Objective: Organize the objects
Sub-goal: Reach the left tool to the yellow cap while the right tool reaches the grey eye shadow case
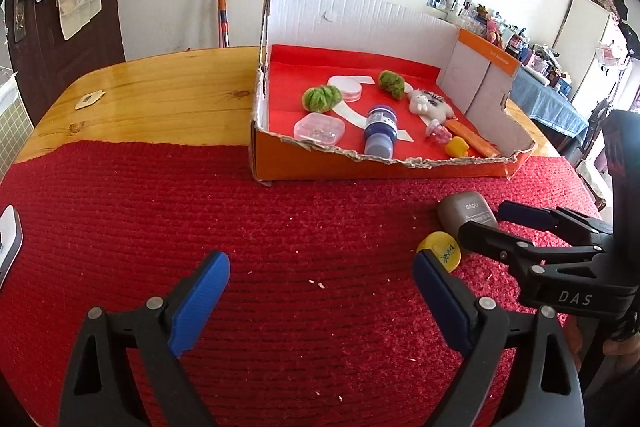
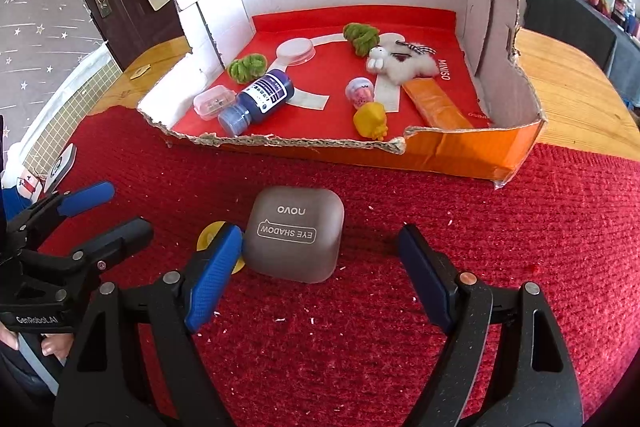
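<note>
Red matting (image 1: 280, 227) is seen under the left gripper (image 1: 320, 291) in the left wrist view, its blue pads (image 1: 200, 303) spread wide with nothing between them. Beyond it, the orange cardboard tray (image 1: 360, 169) is seen on the wooden table (image 1: 160, 91), already holding a blue bottle (image 1: 380, 131), two green fuzzy balls (image 1: 321, 99), a clear plastic case (image 1: 319, 129) and a white plush toy (image 1: 430, 103). To the right, the right gripper (image 1: 484, 223) is shown over the grey eye shadow case (image 1: 466, 213), with a yellow round lid (image 1: 438, 249) just beside it.

In the right wrist view, the grey eye shadow case (image 2: 294, 237) is found on the matting, outside the tray and near its torn front wall (image 2: 304, 147). The right gripper (image 2: 320, 259) is held with its jaws apart; its left pad (image 2: 214, 269) is seen just beside or touching the case's left edge, the other pad well clear, so nothing is gripped. The yellow lid (image 2: 210, 233) is partly hidden behind that left pad.

The step in hand is judged to be the approach to the case. A little more advance and centring would be called for, so that both pads flank the case before closing; care would be needed not to nudge the lid. A lift over the tray's front wall would then be required.
</note>
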{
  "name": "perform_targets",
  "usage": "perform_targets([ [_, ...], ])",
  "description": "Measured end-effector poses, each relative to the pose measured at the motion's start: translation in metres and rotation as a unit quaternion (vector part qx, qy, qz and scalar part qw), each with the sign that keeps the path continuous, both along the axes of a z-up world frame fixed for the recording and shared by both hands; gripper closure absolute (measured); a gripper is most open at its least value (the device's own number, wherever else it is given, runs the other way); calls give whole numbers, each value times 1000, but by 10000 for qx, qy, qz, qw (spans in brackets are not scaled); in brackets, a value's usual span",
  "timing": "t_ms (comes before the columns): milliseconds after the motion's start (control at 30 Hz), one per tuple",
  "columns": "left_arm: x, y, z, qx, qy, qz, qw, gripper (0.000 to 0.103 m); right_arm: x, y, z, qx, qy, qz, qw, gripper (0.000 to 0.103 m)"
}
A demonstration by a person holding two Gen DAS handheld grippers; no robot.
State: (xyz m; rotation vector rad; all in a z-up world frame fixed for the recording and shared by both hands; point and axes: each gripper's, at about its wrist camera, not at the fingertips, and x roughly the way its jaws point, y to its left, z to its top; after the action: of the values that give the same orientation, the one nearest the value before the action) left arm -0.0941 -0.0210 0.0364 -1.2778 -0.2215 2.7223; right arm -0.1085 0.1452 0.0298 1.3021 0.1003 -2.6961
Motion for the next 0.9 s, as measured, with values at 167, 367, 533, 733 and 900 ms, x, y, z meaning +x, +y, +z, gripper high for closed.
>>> perform_targets([
  [167,0,4,-1,-4,-41,-83,10000,7,5,15,3,18,23,-116,9999,23],
  [367,-2,16,-1,10,-102,-293,9995,6,11,39,11,-35,138,-199,9997,23],
  [533,-6,30,-5,40,-260,-638,9976,6,12,36,14,72,135,399,9991,23],
  [733,-11,43,-9,-196,-361,-889,9952,6,6,25,8,461,25,964,9943,23],
  [900,-17,47,-10,-349,-384,-984,9938,9,1,19,4,582,-60,1227,9907,23],
])
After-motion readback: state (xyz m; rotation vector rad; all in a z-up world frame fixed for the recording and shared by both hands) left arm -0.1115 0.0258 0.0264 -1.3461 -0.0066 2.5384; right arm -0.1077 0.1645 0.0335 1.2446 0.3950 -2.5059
